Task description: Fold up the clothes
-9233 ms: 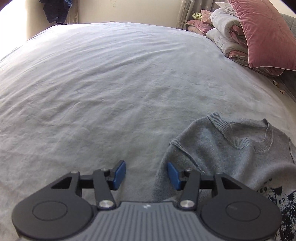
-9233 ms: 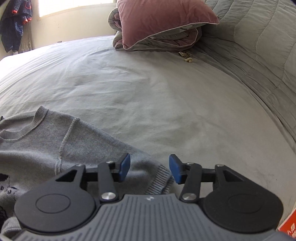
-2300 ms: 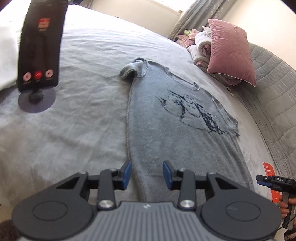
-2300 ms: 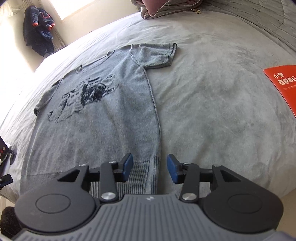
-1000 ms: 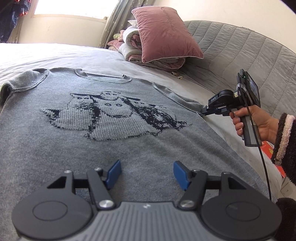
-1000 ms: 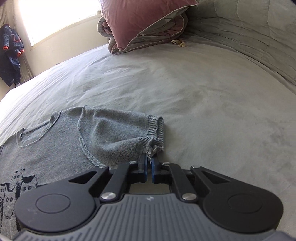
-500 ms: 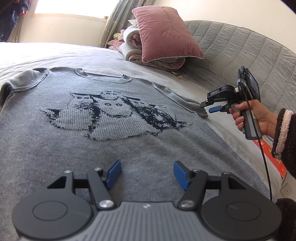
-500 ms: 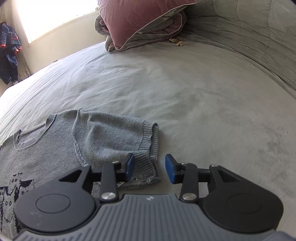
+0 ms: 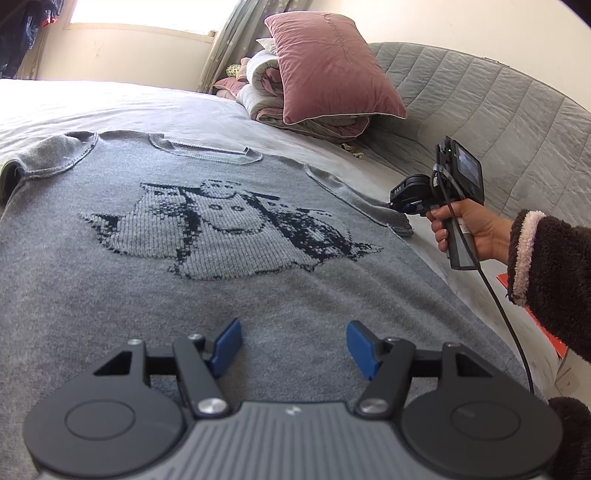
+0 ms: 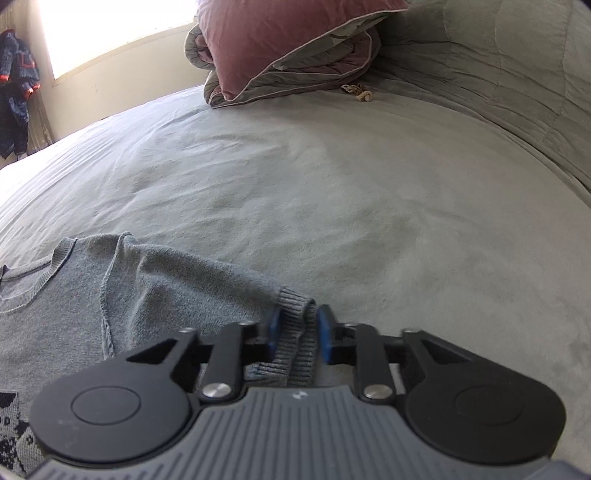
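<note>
We're in a bright bedroom with sun pouring through a window (image 9: 147, 13) in a cream wall (image 9: 122, 55), a big bed (image 10: 332, 192) under a pale grey sheet, a quilted grey headboard (image 9: 491, 110), a pink pillow (image 9: 328, 70) on folded blankets (image 9: 314, 120), curtains (image 9: 225, 44) behind, dark clothes (image 10: 14, 103) hanging up.

- Beyond the sweater (image 10: 155, 295), the bed (image 10: 332, 206) lies bare right up to the headboard (image 10: 517, 92): wide free room.
- The pink pillow (image 10: 280, 33) and the folded quilt (image 10: 295, 81) under it block the far corner.
- A small tangled thing (image 10: 356, 92) lies just beside the quilt.
- To the left, flat sheet runs to the wall under the window (image 9: 147, 11).
- A hanging jacket (image 10: 16, 92) stands against that wall.
</note>
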The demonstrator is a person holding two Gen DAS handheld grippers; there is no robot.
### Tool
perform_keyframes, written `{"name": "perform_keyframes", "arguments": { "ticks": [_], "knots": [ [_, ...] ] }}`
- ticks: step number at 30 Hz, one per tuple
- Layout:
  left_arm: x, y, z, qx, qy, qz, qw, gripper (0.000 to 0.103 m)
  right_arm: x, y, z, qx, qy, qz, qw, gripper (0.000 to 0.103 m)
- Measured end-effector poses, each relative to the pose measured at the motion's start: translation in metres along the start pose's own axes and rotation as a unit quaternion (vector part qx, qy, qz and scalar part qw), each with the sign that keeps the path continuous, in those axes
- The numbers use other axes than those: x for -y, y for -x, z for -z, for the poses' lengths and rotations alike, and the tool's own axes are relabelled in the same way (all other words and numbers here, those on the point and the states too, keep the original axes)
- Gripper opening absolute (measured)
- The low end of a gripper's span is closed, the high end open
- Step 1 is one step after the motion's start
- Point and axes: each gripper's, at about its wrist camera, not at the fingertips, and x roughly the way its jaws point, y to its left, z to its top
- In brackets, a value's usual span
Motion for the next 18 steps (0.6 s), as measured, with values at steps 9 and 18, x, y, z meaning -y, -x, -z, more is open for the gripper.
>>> {"name": "perform_keyframes", "arguments": {
  "ticks": [9, 18],
  "knots": [
    [0.000, 0.000, 0.000, -0.001, 0.000, 0.001, 1.0000, 0.066, -0.004, -0.013, -0.026, 0.039, 0.058, 0.067, 0.995, 0.004],
    [0.001, 0.000, -0.002, -0.004, -0.004, -0.002, 1.0000, 0.067, -0.006, -0.014, -0.017, 0.009, 0.036, 0.064, 0.997, 0.028]
  ]
}}
